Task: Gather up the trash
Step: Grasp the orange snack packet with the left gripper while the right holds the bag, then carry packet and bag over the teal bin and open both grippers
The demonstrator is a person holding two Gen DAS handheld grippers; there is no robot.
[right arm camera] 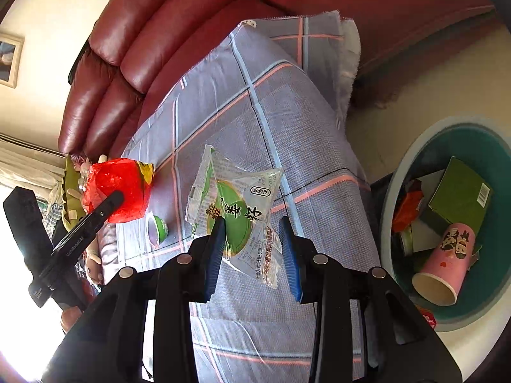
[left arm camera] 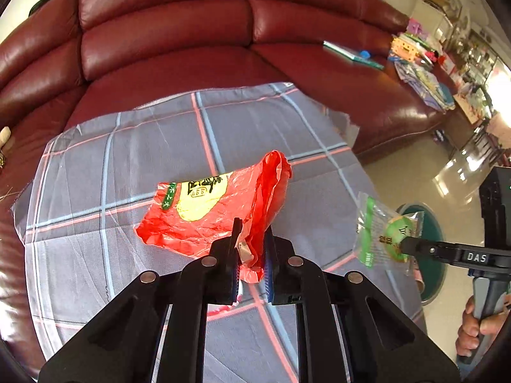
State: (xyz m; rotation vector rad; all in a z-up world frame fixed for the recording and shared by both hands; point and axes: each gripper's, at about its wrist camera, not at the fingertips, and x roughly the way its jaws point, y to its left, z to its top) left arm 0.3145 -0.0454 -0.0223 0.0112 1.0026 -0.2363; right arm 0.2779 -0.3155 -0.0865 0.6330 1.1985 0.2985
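Above plaid grey cloth (left arm camera: 127, 166): left gripper (left arm camera: 250, 242) pinching crumpled red plastic bag (left arm camera: 204, 217), right gripper (right arm camera: 252, 245) spread, clear green-printed wrapper (right arm camera: 236, 204) against one pad; carry phase, transfer to round teal bin (right arm camera: 498, 172) judged next.

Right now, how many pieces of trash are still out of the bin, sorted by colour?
Red: 1, the red bag held by the left gripper.
Green and clear: 2, the green wrapper at the right gripper, and a small wrapper lying on the cloth.
Total: 3.

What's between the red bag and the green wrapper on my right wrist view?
Only plaid cloth, with a small green cup lid lying just below the gap between red bag and green wrapper.
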